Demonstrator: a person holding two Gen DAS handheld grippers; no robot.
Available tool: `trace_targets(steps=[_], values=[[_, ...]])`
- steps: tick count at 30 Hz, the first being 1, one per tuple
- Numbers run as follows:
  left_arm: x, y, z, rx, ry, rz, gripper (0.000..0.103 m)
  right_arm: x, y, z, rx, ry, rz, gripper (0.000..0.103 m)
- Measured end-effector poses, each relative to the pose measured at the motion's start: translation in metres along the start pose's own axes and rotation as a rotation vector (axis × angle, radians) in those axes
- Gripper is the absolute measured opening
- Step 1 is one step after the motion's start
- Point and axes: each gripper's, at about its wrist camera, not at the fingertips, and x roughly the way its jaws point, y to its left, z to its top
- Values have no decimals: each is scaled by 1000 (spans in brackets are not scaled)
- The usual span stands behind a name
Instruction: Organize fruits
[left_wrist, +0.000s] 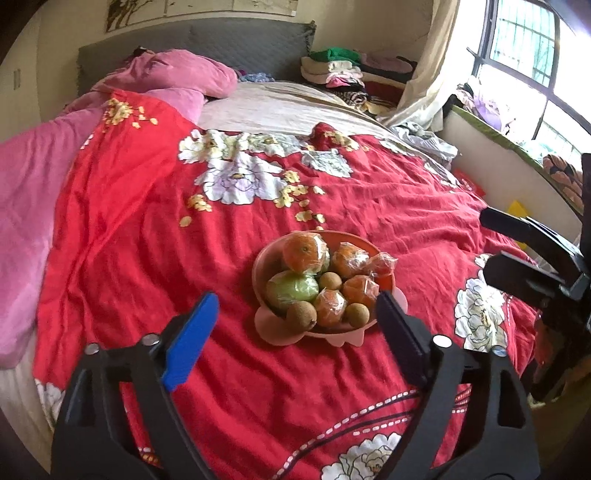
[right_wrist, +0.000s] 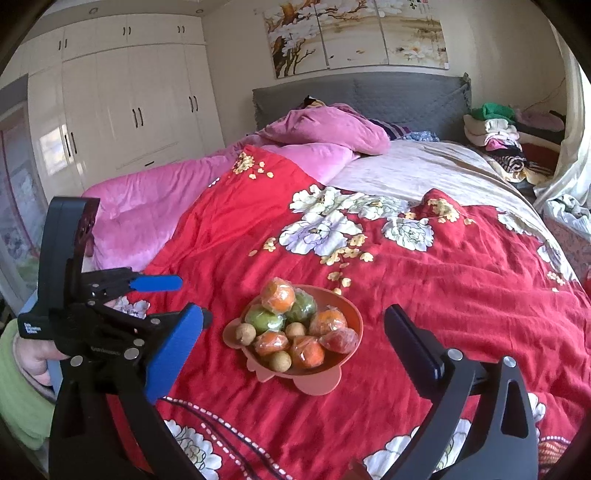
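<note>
A pink bowl (left_wrist: 264, 262) stands on the red flowered quilt (left_wrist: 147, 240), piled with plastic-wrapped oranges (left_wrist: 306, 252), a green fruit (left_wrist: 291, 288) and small brown round fruits (left_wrist: 301, 314). My left gripper (left_wrist: 297, 310) is open and empty, its fingers either side of the bowl's near rim, a little short of it. My right gripper (right_wrist: 295, 328) is open and empty, facing the same bowl (right_wrist: 351, 314). The left gripper (right_wrist: 173, 299) also shows at the left of the right wrist view; the right gripper (left_wrist: 498, 240) shows at the right edge of the left wrist view.
A pink duvet (left_wrist: 33, 177) lies bunched along the left of the bed, with a grey headboard (left_wrist: 192, 44) behind. Folded clothes (left_wrist: 343, 70) are stacked at the far right corner. A window ledge (left_wrist: 491, 129) runs along the right. White wardrobes (right_wrist: 129, 99) stand at the left.
</note>
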Motion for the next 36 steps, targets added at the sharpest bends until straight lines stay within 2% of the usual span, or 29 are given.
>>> trace_targets(steps=[3,15,17,21,28,33,36], values=[[-5,3,-5,-15,-9,13,93,-3,9,-4,-19,2,-17,98],[-19,10,-40,-58,6,45,93,-13,30,-30,-6,23,-76,98],[-20,10,-50,-58,16,49,93,-16,32,-38,6,9,-100,98],[-22,12,-67,-72,26,63,93,-15,35,-57,10,36,-154,98],[-21,13,-95,-95,40,76,93,-15,38,-88,47,88,-155,98],[-21,7,-108,-99,45,82,93,-20,42,-106,111,88,-133,98],[-24,2,-114,-98,30,88,93,-18,50,-112,74,106,-173,98]])
